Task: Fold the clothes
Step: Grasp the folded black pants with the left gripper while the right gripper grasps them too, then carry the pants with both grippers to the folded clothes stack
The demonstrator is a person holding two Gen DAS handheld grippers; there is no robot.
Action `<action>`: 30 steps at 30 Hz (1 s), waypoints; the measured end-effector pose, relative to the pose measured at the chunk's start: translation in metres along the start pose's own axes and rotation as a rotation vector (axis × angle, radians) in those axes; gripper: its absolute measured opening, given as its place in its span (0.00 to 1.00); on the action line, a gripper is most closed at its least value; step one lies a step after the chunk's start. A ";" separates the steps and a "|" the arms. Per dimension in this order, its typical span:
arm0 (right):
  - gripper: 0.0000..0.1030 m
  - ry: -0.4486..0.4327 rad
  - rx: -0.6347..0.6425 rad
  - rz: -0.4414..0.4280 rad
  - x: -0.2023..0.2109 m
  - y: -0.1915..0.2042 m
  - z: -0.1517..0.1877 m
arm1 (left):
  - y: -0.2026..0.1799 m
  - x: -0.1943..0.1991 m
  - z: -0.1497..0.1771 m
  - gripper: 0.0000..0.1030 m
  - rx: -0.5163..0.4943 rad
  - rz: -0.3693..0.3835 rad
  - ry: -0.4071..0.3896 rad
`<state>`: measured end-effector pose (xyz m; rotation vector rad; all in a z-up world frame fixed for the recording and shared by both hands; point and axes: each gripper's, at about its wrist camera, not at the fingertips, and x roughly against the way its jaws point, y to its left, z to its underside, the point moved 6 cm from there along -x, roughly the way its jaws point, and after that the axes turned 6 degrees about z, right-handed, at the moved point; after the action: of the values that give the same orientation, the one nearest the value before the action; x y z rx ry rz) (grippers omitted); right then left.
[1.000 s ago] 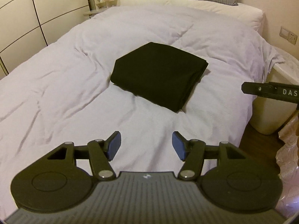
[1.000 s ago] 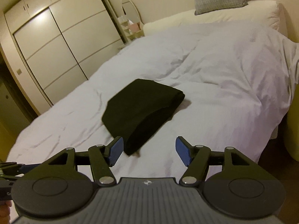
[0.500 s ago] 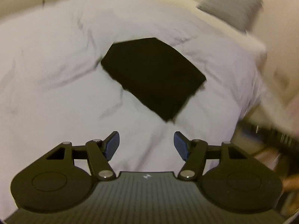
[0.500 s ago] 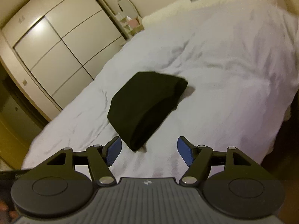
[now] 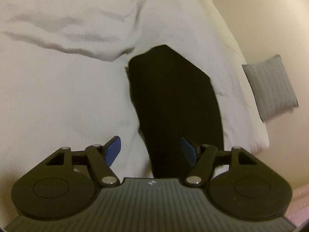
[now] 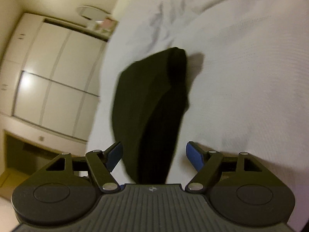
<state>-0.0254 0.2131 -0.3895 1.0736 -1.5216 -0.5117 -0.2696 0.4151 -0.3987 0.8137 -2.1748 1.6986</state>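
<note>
Plainly, the folded black garment (image 5: 173, 104) lies on the white duvet (image 5: 67, 96) of the bed, and both wrist views are rolled so the bed runs at a slant. Seen from the left wrist camera, the left gripper (image 5: 151, 150) is spread, its jaws having just been opening; the near end of the garment shows in the gap between the blue pads (image 5: 114, 149), which do not press on it. Whether the cloth sits level with the pads or below them cannot be told. A grey cushion (image 5: 270, 87) stands against the beige wall past the cream pillow edge (image 5: 227, 48).

From the right wrist camera, the right gripper (image 6: 154, 153) is likewise spread and its jaws have just been opening. The black garment (image 6: 152, 100) shows its thick folded edge running toward the camera, its near end framed between the two fingers (image 6: 195, 155) without either touching it. A white sliding-door wardrobe (image 6: 54, 81) fills the left side, with an oval mirror (image 6: 92, 12) beyond it. Both views are somewhat blurred.
</note>
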 end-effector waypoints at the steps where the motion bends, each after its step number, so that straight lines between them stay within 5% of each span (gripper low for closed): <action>1: 0.72 -0.002 -0.003 0.006 -0.006 0.000 -0.003 | 0.003 -0.007 -0.004 0.63 0.005 0.002 -0.005; 9: 0.63 -0.025 0.007 0.020 -0.044 0.002 -0.027 | 0.004 -0.045 -0.030 0.62 0.004 0.047 -0.044; 15: 0.64 -0.046 0.037 -0.052 -0.061 0.006 -0.031 | 0.007 -0.061 -0.033 0.54 0.035 0.112 -0.054; 21: 0.26 -0.039 0.043 -0.108 -0.090 0.004 -0.039 | 0.012 -0.071 -0.041 0.35 0.104 0.175 -0.064; 25: 0.21 -0.033 0.026 -0.137 -0.083 0.005 -0.040 | 0.004 -0.066 -0.039 0.23 0.105 0.179 -0.069; 30: 0.20 0.022 -0.005 -0.110 -0.056 0.028 -0.050 | -0.041 -0.034 -0.035 0.20 0.074 0.182 -0.057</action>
<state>0.0078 0.2859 -0.3839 1.1603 -1.4466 -0.5775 -0.2232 0.4510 -0.3738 0.7090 -2.2984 1.8731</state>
